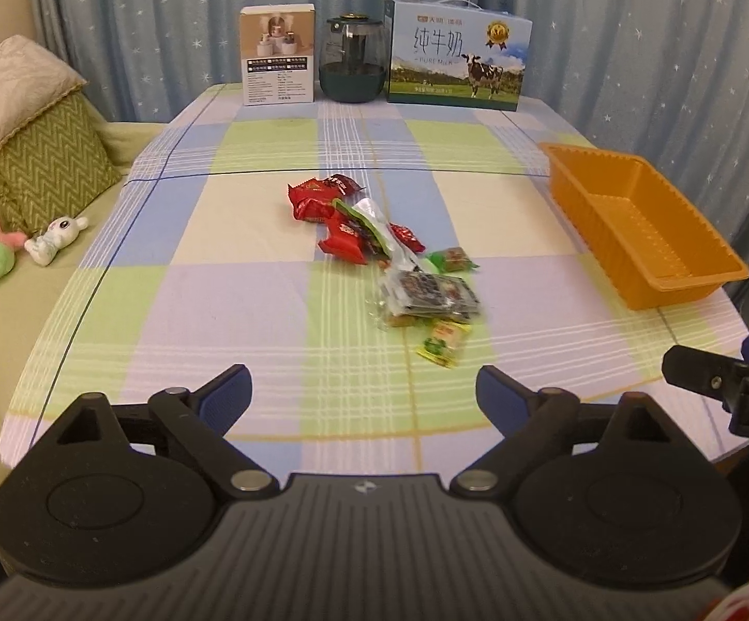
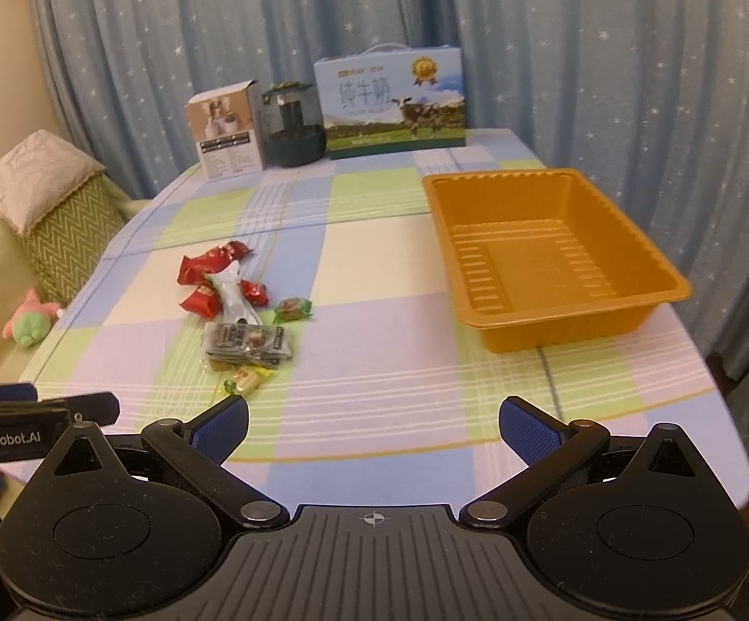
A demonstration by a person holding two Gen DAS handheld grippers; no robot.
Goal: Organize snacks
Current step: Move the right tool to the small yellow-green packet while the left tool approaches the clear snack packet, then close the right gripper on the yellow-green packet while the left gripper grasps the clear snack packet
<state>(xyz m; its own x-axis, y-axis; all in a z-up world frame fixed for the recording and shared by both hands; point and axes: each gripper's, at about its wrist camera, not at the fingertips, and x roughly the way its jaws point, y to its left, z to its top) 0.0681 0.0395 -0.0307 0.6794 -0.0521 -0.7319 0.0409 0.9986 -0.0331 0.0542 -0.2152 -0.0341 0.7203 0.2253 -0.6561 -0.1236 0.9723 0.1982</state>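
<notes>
Lying loose: snack packets [image 1: 374, 243] | red, green, dark wrappers | orange tray [image 2: 555, 253] bare

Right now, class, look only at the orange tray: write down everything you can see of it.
The orange tray is a rectangular, open-topped tub that looks like thin moulded plastic, with sloping walls, a flat rim and ribbed ridges along its floor and sides. It sits flat and upright on the checked tablecloth, on the right side of the table, apart from the pile of snacks. Nothing lies inside it, and neither gripper touches it.
</notes>
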